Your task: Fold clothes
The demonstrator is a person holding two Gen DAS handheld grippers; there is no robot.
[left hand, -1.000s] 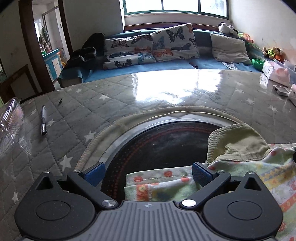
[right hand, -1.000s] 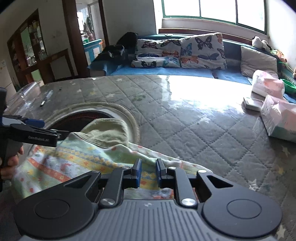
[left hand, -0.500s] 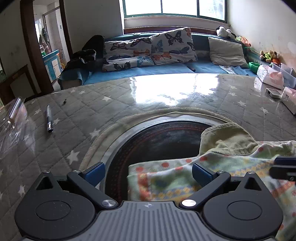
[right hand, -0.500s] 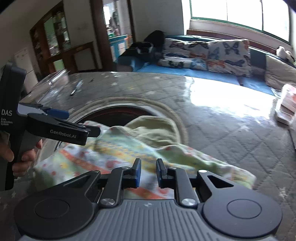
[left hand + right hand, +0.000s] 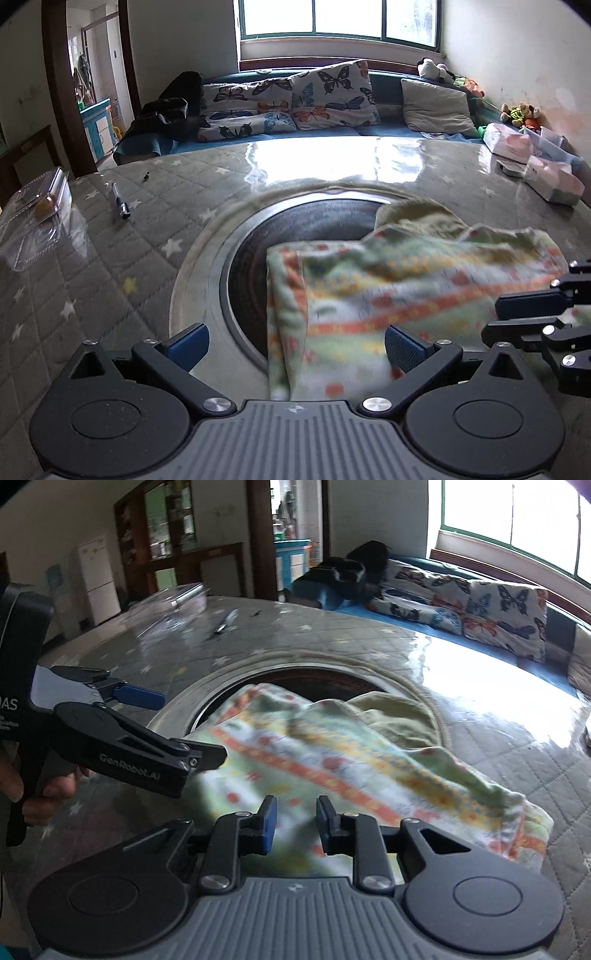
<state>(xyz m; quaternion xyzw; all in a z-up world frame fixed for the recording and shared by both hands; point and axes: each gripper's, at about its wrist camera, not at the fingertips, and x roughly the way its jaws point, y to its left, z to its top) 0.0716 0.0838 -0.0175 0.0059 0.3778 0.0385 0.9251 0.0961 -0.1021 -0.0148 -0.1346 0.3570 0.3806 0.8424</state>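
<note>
A patterned garment (image 5: 388, 295) with orange, yellow and green bands lies folded on the table, partly over a dark round inset (image 5: 295, 236); it also shows in the right wrist view (image 5: 351, 764). An olive piece (image 5: 395, 716) pokes out from under it. My left gripper (image 5: 295, 341) is wide open just above the garment's near left edge, holding nothing. My right gripper (image 5: 293, 825) has its jaws a little apart over the garment's near edge, with no cloth pinched between them. The left gripper also shows in the right wrist view (image 5: 177, 731).
The table has a grey quilted star cover (image 5: 147, 206) under a glossy sheet. A pen (image 5: 121, 201) and a clear plastic box (image 5: 37, 218) lie at the left. Tissue packs (image 5: 546, 177) sit at the right. A sofa with butterfly cushions (image 5: 288, 99) stands behind.
The right gripper swung left across the garment and its jaws parted, letting the cloth go. The garment now lies folded over toward the left. The left gripper stayed open and drew back slightly.
</note>
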